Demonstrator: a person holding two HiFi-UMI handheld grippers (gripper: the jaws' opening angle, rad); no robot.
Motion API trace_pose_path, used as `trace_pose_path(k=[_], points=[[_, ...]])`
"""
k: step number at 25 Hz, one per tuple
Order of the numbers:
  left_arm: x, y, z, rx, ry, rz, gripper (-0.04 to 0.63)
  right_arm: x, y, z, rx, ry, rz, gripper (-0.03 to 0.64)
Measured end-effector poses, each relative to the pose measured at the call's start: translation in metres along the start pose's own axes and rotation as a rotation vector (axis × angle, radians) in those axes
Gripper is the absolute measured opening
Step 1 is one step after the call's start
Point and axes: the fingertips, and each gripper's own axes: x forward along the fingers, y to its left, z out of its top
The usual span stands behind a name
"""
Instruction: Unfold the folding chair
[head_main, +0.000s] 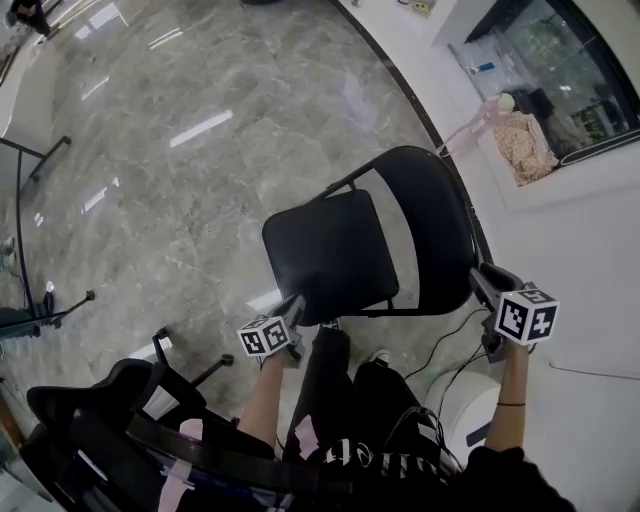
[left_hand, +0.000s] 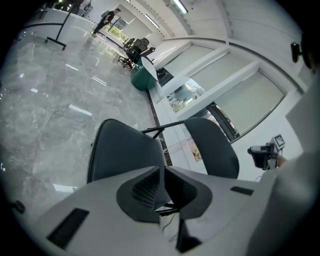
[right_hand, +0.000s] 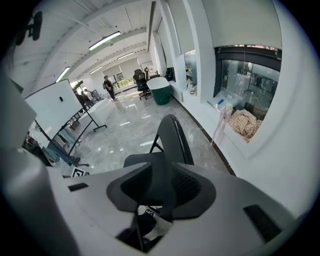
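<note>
- the folding chair (head_main: 330, 255) is right in front of the person's legs, over the marble floor (head_main: 200, 180) near the white wall. it looks partly open to me.
- left tongs (head_main: 292, 312) are pinched together on the front edge of the seat (left_hand: 125, 150). right tongs (head_main: 482, 280) are clamped on the side edge of the backrest (head_main: 445, 235).
- i'd hold the backrest steady and swing the seat away from it until it stops. that thin seat edge could slip, so go smooth.
- containers: none near the chair that i can make out.
</note>
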Motion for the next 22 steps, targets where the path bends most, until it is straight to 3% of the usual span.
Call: trace_pose_path(k=[7, 11, 17, 22], points=[[-0.01, -0.089, -0.013, 0.102, 0.009, -0.121, 0.005, -0.042, 0.031, -0.046, 0.036, -0.046, 0.08, 0.075], [-0.022, -0.145, -0.051, 0.127, 0.032, -0.2, 0.005, -0.083, 0.039, -0.089, 0.002, -0.054, 0.102, 0.046], [-0.058, -0.207, -0.131, 0.174, 0.086, -0.195, 0.005, -0.148, 0.057, -0.172, 0.05, -0.079, 0.169, 0.035], [-0.105, -0.244, -0.191, 0.203, 0.064, -0.201, 0.005, -0.18, 0.086, -0.237, 0.05, -0.099, 0.226, 0.023]])
